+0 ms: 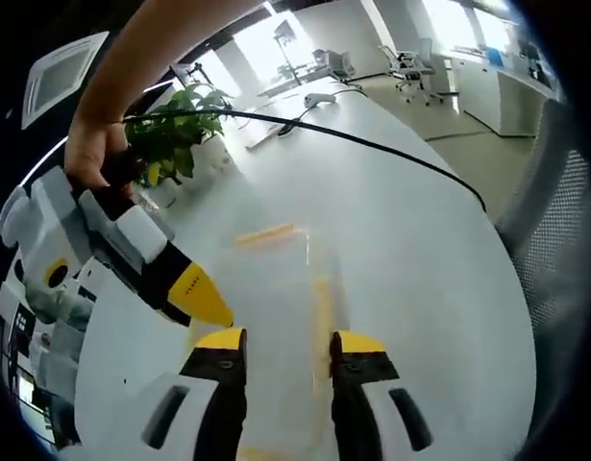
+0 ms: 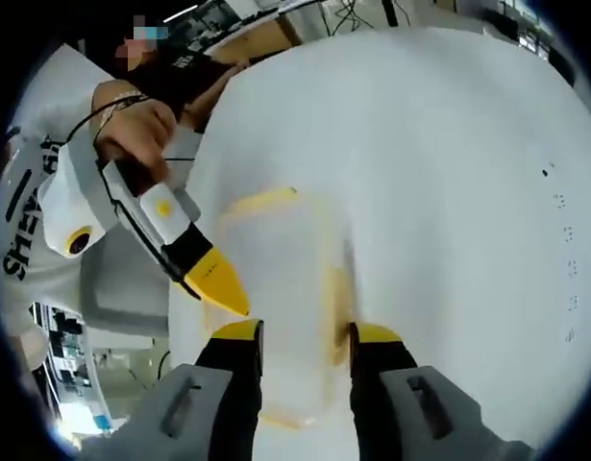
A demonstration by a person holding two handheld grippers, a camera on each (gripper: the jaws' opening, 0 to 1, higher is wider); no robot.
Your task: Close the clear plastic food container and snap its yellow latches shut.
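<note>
The box (image 1: 281, 288) lay on the white table (image 1: 420, 250), lid down, yellow latches (image 1: 266, 233) showing. Both grippers — left (image 1: 287, 344), right (image 2: 305, 334) — hung spread over it, holding nothing. Latching looked to be in hand — next, press one latch down.

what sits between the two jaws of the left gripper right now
In the left gripper view, the clear plastic container with its yellow latches lies between the left gripper's jaws, on the white table.
</note>
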